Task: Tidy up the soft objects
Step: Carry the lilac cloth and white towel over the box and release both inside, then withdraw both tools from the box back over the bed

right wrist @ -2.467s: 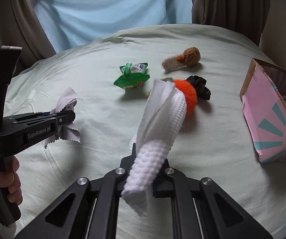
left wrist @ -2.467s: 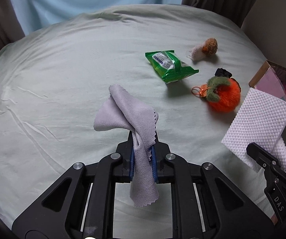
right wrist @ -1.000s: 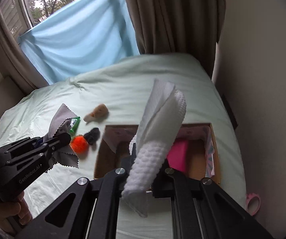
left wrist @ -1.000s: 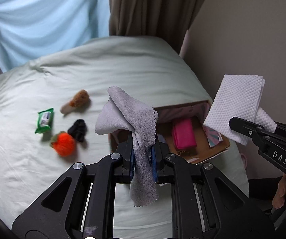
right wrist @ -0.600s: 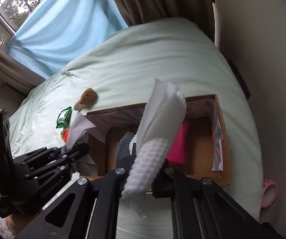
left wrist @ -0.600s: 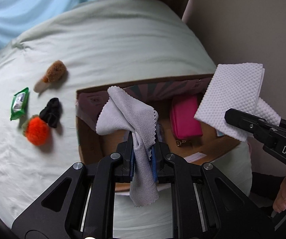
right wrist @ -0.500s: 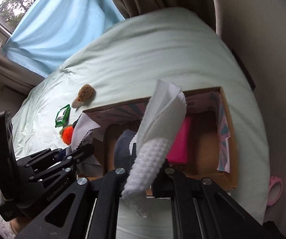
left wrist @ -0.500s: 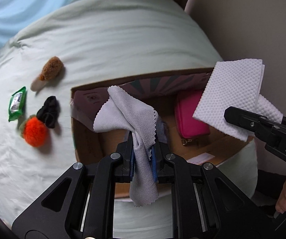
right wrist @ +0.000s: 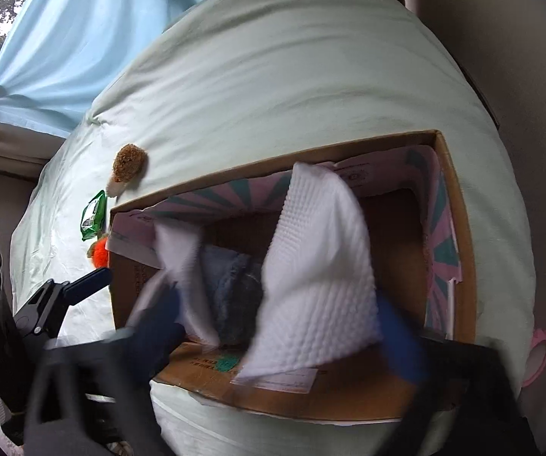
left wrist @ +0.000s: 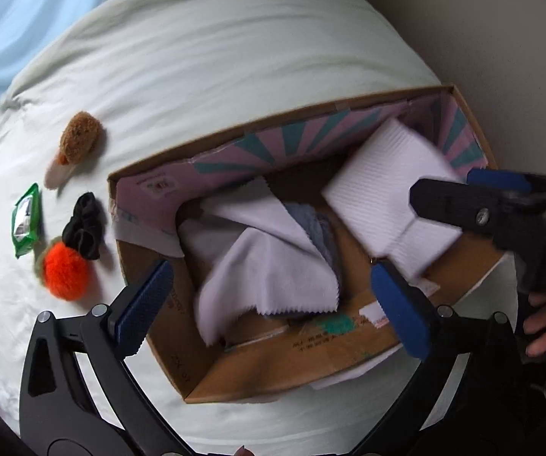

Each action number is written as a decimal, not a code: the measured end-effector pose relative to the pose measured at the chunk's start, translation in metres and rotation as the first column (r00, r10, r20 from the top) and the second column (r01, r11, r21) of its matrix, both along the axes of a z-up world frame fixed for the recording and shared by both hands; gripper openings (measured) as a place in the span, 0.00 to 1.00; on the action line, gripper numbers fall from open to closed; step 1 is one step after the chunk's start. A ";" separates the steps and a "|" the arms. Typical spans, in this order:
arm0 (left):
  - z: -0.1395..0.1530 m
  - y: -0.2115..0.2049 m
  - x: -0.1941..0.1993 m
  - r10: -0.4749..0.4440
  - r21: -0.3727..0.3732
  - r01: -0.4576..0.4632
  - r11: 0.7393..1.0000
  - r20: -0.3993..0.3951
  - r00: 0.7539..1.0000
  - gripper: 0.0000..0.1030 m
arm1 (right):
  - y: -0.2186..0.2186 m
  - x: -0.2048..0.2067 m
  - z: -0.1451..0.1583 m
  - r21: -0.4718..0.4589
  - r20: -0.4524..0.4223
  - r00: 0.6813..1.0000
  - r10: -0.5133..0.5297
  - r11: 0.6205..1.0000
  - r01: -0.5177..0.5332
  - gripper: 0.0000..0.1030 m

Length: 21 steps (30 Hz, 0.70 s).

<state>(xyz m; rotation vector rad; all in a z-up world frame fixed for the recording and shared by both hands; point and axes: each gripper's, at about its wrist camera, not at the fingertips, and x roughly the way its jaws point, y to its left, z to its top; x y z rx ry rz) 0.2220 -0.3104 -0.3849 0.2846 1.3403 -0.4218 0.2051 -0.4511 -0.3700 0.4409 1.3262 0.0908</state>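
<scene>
Both grippers hang over the open cardboard box (left wrist: 235, 364) (right wrist: 459, 228) on the bed. My left gripper (left wrist: 273, 300) is open with its blue pads wide apart. The grey cloth (left wrist: 269, 266) (right wrist: 181, 262) is loose below it, falling into the box. My right gripper (right wrist: 276, 326) is open and blurred. The white textured cloth (right wrist: 318, 285) (left wrist: 391, 205) is loose between its pads over the box. The right gripper (left wrist: 474, 201) also shows in the left wrist view at right.
On the pale green bed left of the box lie an orange pompom (left wrist: 64, 273), a black scrunchie (left wrist: 83, 231), a green wipes pack (left wrist: 26, 220) and a brown plush toy (left wrist: 79, 140). A blue-grey cloth (right wrist: 235, 288) is inside the box. The wall stands at right.
Both grippers opened over the box and let go: the grey cloth and the white textured cloth dropped from the jaws toward the box interior. Both grippers moved closer to the box.
</scene>
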 end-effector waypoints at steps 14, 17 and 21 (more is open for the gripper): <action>0.027 0.015 -0.017 0.016 -0.022 -0.016 1.000 0.031 0.999 1.00 | 0.003 -0.012 0.020 -0.039 0.041 0.999 0.011 0.999 -0.010 1.00; 0.042 0.020 -0.024 0.020 -0.034 -0.018 0.999 0.056 0.998 1.00 | 0.008 -0.017 0.032 -0.061 0.062 0.998 0.023 0.998 -0.019 1.00; 0.066 0.030 -0.034 0.044 -0.061 -0.038 0.997 0.087 0.995 1.00 | 0.017 -0.025 0.055 -0.094 0.103 0.994 0.045 0.995 -0.035 1.00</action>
